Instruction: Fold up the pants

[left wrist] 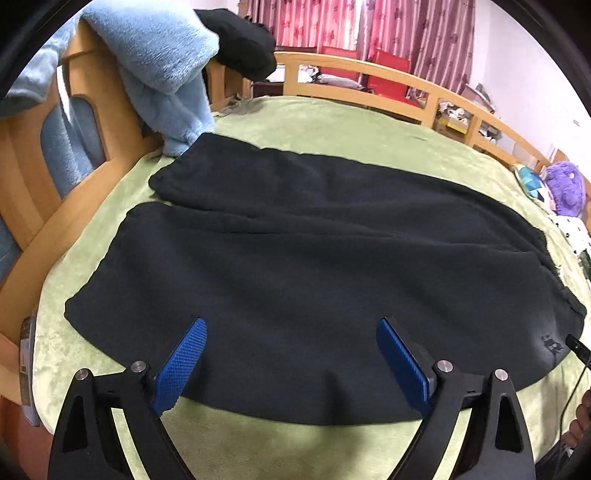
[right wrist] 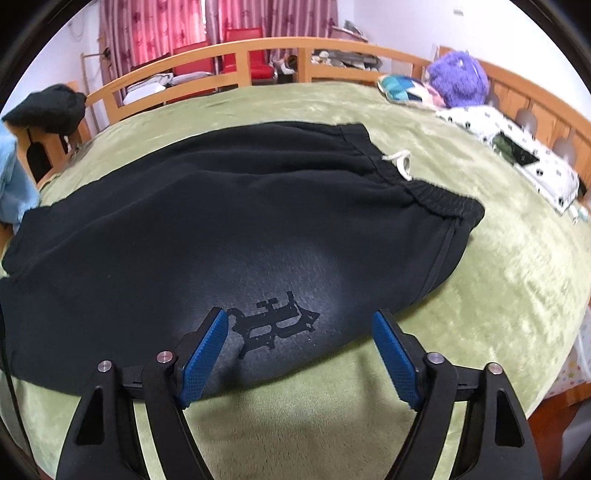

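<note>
Your left tongs (left wrist: 291, 332) stand wide apart at six o'clock, blue pads (left wrist: 181, 365) over the near edge of the black pants (left wrist: 295, 258), nothing pinched between them. The pants lie flat across the green bed cover (left wrist: 351, 125), legs running toward nine o'clock. A light blue blanket (left wrist: 159, 62) hangs over the wooden bed frame (left wrist: 29, 162) at eleven o'clock.

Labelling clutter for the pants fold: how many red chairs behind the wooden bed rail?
2 red chairs, both beyond the far wooden bed rail in front of the pink curtains: one on the left, one on the right. More may be hidden behind the rail.
</note>
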`<action>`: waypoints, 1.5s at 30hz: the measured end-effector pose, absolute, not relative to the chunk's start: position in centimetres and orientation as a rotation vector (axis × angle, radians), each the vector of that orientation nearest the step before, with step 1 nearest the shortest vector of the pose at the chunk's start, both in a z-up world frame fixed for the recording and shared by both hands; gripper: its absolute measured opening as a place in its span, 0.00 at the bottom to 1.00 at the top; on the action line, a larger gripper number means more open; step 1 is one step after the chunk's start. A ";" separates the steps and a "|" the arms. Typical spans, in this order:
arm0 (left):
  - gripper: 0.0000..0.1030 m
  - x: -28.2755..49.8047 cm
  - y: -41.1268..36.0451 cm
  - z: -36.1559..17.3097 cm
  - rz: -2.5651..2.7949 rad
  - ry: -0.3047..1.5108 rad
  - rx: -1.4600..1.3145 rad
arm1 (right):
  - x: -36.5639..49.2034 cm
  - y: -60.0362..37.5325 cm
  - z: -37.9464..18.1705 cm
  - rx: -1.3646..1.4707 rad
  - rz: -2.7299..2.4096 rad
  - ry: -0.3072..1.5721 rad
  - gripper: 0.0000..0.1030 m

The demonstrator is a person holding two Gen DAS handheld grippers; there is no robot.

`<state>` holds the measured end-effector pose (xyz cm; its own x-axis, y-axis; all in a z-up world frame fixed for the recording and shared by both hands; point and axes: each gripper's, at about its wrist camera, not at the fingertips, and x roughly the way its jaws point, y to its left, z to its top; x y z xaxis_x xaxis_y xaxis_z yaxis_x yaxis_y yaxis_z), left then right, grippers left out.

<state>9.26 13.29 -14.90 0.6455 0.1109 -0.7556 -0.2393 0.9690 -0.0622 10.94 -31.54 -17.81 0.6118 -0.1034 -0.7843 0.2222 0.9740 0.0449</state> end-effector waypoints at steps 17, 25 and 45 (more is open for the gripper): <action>0.85 9.7 16.1 -20.3 0.213 0.995 -0.296 | 11.8 -32.6 -20.1 0.256 -0.199 0.930 0.67; 0.85 10.0 16.8 -20.3 0.194 0.986 -0.377 | 12.1 -34.2 -20.9 0.306 -0.302 0.955 0.67; 0.85 10.3 18.0 -21.1 0.199 0.973 -0.494 | 13.9 -35.4 -22.9 0.434 -0.256 0.981 0.61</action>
